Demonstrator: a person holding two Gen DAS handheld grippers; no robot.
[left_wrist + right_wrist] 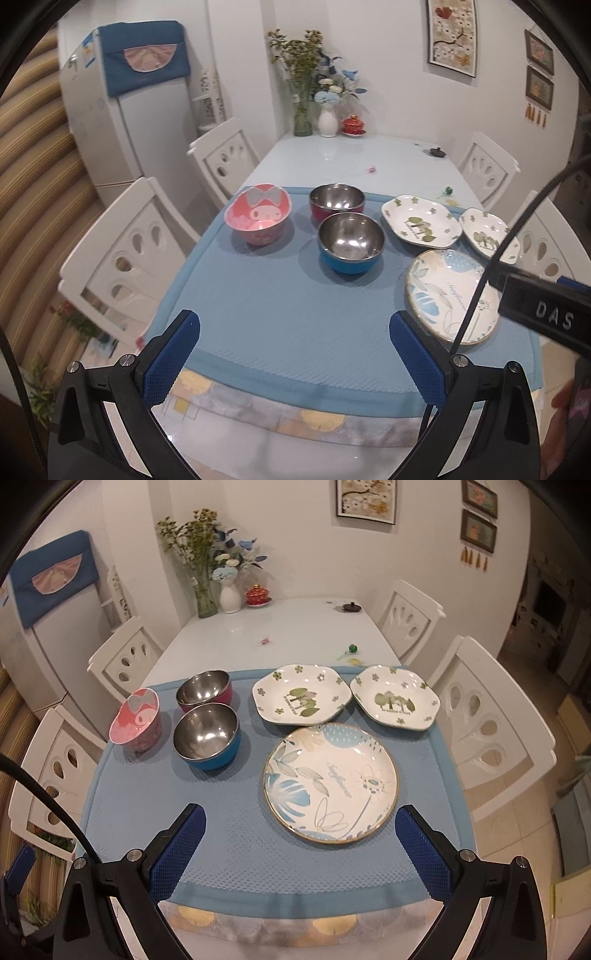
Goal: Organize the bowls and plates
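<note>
On the blue mat (229, 830) stand three bowls: a pink cartoon bowl (137, 720), a red steel-lined bowl (205, 691) behind a blue steel-lined bowl (207, 736). To their right lie two white tree-print plates (301, 699) (394, 702) and, nearer, a round blue-flower plate (330, 783). My right gripper (300, 843) hangs open above the mat's near edge, just short of the round plate. My left gripper (294, 349) is open over the near left of the mat, with the pink bowl (258, 215), blue bowl (351, 242) and round plate (448, 293) ahead of it. Neither holds anything.
White chairs (491, 734) (129, 251) flank the glass table (295, 627). Vases of flowers (205, 572), a red lidded cup (256, 595) and small bits lie at the far end. A fridge (122, 110) stands left. The right gripper's body and cable (543, 306) cross the left wrist view.
</note>
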